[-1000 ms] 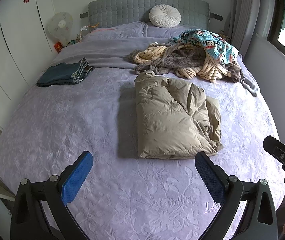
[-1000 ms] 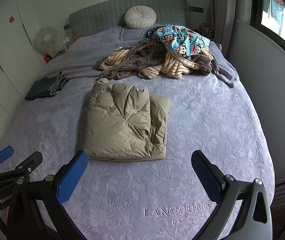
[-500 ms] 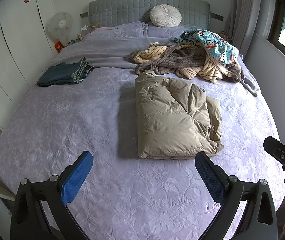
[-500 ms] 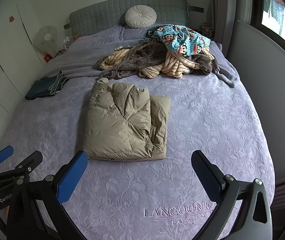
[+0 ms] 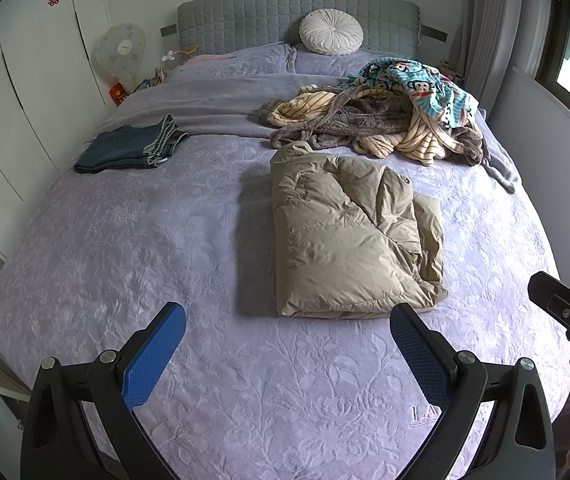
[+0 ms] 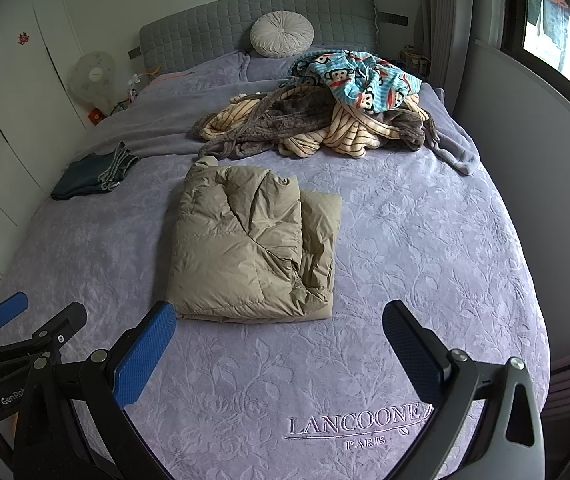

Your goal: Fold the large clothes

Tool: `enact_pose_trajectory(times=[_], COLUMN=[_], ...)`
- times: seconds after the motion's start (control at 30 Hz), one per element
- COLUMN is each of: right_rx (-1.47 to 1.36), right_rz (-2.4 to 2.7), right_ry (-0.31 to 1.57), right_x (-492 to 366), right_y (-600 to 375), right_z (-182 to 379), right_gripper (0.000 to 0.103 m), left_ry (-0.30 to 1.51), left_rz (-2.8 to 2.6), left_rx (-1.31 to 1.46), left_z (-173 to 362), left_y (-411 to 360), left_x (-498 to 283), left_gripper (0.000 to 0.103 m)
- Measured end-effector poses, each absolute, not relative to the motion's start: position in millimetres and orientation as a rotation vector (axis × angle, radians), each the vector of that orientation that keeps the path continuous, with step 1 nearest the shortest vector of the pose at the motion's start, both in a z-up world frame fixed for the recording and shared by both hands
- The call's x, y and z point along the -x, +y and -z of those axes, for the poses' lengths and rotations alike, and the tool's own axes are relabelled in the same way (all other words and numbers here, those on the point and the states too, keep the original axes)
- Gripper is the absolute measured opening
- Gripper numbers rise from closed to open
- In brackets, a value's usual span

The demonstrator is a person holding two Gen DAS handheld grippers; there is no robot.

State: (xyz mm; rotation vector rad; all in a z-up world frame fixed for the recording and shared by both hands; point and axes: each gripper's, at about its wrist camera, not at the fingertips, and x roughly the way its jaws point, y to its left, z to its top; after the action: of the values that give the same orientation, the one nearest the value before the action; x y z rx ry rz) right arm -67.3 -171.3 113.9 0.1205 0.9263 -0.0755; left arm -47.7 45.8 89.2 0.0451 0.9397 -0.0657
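A beige puffer jacket (image 5: 349, 236) lies folded into a rectangle in the middle of the purple bed (image 5: 125, 240); it also shows in the right wrist view (image 6: 253, 240). My left gripper (image 5: 285, 344) is open and empty, held above the bed's near end, just short of the jacket's near edge. My right gripper (image 6: 279, 340) is open and empty, also near the foot of the bed, a little right of the jacket. Each gripper shows at the edge of the other's view.
A pile of unfolded clothes (image 5: 385, 120), striped, grey and a blue monkey print, lies behind the jacket (image 6: 325, 108). Folded jeans (image 5: 133, 144) lie at the left. A round cushion (image 5: 331, 32) leans on the grey headboard. Wardrobe at left, window wall at right.
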Motion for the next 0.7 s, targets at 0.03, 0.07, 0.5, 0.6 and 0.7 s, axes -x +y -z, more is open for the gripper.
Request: enact_pose_trajectory(times=[0.03,0.07,0.5,0.6,0.7], right_rx=[-0.119,-0.119,-0.121,-0.121,-0.12], right_rz=[0.074,0.076,0.076,0.076,0.075], right_ry=[0.927,0.927,0.927,0.926,0.927], right_x=[67.1,66.7,67.6,67.3,67.1], right_y=[-171.3,-171.1,-171.1,-171.2,-171.6], right_z=[-113.9,-113.7,-114.8,-114.8,-114.8], right_gripper=[0.103,0.103,0.103,0.103,0.103], left_ry=[0.939,0.94,0.94,0.94,0.942], left_rz=[0.066,0.066,0.067,0.066,0.068], left_rx=[-0.044,-0.044,-0.048,-0.047,-0.047], left_z=[-89.2,-89.2,-88.9,-88.6,-89.0], left_y=[46.3,46.2,46.1,46.8,45.4], left_x=[47.7,47.4,46.6,46.5,45.9], left_gripper=[0.102,0.102,0.102,0.102,0.102])
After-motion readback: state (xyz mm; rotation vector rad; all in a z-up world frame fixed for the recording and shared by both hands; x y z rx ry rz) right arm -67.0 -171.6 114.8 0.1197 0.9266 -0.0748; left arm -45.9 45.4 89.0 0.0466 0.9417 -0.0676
